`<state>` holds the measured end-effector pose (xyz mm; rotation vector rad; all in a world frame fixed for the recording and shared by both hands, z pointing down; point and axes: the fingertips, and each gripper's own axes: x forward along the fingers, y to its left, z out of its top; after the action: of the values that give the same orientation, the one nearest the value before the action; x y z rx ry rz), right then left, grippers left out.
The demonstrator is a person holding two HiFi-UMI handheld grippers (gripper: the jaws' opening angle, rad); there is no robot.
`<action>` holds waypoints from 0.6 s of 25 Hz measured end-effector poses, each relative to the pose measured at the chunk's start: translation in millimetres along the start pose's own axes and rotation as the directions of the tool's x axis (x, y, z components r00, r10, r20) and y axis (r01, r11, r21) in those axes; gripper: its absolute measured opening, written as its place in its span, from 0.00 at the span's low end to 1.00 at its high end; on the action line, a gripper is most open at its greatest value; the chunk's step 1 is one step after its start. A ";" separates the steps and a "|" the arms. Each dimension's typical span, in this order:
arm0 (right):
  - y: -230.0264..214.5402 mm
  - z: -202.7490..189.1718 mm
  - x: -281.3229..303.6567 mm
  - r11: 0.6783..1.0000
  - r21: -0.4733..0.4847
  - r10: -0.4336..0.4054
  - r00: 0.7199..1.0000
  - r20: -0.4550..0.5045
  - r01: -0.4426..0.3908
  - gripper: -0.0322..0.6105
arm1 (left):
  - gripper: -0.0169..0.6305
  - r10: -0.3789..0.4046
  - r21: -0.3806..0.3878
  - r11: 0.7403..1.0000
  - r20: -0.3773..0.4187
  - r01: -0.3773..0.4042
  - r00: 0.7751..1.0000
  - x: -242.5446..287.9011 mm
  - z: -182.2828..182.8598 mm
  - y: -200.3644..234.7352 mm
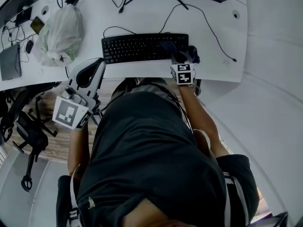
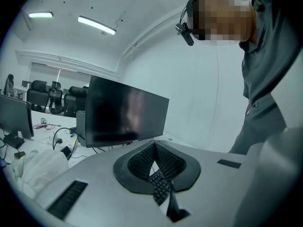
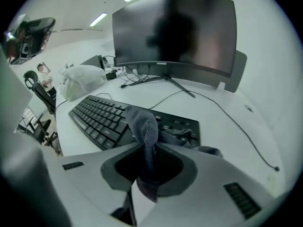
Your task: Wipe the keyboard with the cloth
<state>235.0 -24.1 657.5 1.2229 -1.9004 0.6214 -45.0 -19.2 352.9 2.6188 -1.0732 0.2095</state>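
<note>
Looked down on a broad white desk (image 1: 222, 56), cluttered only at its far left. Caught a wide, dark, curved monitor (image 3: 175, 32) along the back edge, screen blank. Noted a lumpy pale plastic bag (image 1: 59, 34) left of centre, well apart from the action. Then down to the flat black keyboard (image 1: 139, 48), lying square to the near edge, with a thin black cable (image 1: 208, 22) looping away behind it.

Found the left gripper (image 1: 90, 70) off beyond the keyboard's left end, over the desk edge, tipped upward and touching nothing. Saw its pads pressed together at the tips with nothing between them (only a sliver of keys glimpsed through the slot below).

Found the right gripper (image 3: 147, 167) at the keyboard's right end, jaws clamped on a dark grey terry cloth (image 3: 144, 126). Saw one fold bunched upright between the pads and the rest draped over the rightmost keys.

Judged the wipe to be in hand, with the cloth on the right-hand block alone. Could not tell how much of the long rows to the left already counted as done. Called next for a steady drag leftward along those rows: firm pinch, cloth flat on the keycaps, light pressure, so as not to shove the keyboard toward the bag.
</note>
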 end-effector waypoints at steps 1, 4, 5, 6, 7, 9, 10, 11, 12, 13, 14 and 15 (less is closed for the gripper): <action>20.2 3.0 2.6 0.999 -0.018 0.035 0.999 0.004 -0.035 0.16 | 0.03 0.000 -0.005 1.000 -0.001 0.000 1.000 -0.5 -1.6 -0.4; 85.4 9.1 7.3 0.969 -0.144 0.202 0.979 -0.012 -0.202 0.16 | 0.03 -0.014 -0.003 1.000 -0.005 0.014 1.000 1.3 -2.3 -5.6; 86.2 7.9 6.5 0.965 -0.156 0.212 0.977 -0.015 -0.211 0.16 | 0.03 -0.019 0.003 1.000 -0.003 0.019 1.000 2.1 -1.1 -7.2; 73.8 5.3 4.6 0.973 -0.134 0.190 0.982 -0.007 -0.189 0.16 | 0.03 -0.020 0.007 1.000 0.000 0.020 1.000 2.5 0.2 -7.7; 53.1 2.0 1.6 0.985 -0.090 0.146 0.989 0.004 -0.145 0.16 | 0.03 -0.018 0.009 1.000 0.005 0.018 1.000 2.1 1.3 -7.0; 12.5 -4.5 -6.0 0.999 -0.015 0.041 0.999 0.014 -0.041 0.16 | 0.03 -0.006 0.000 1.000 0.017 0.006 1.000 -1.1 1.5 -2.4; 3.4 -5.5 -7.9 1.000 -0.009 0.006 1.000 0.013 -0.006 0.16 | 0.03 0.002 -0.007 1.000 0.020 -0.001 1.000 -3.2 0.2 0.6; 5.5 -4.1 -7.3 1.000 -0.019 -0.004 1.000 0.014 0.004 0.16 | 0.03 0.008 -0.014 1.000 0.016 -0.008 1.000 -5.2 -2.4 3.1; 18.6 -0.6 -4.3 0.999 -0.040 0.017 1.000 0.017 -0.016 0.16 | 0.03 0.012 -0.021 1.000 0.010 -0.012 1.000 -6.5 -5.5 4.7; 40.7 4.3 0.5 0.996 -0.069 0.066 0.998 0.022 -0.064 0.16 | 0.03 0.012 -0.027 1.000 0.005 -0.012 1.000 -6.9 -8.1 5.0; 68.2 9.5 6.1 0.985 -0.113 0.136 0.990 0.025 -0.132 0.16 | 0.03 0.008 -0.029 1.000 0.002 -0.008 1.000 -6.1 -9.5 4.3; 95.8 14.6 11.6 0.964 -0.172 0.210 0.977 0.022 -0.203 0.16 | 0.03 0.002 -0.028 1.000 0.002 -0.002 1.000 -4.8 -9.5 3.0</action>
<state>140.1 -0.9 659.3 0.9432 -2.0858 0.5341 -50.7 -14.9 361.4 2.5933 -1.0721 0.1913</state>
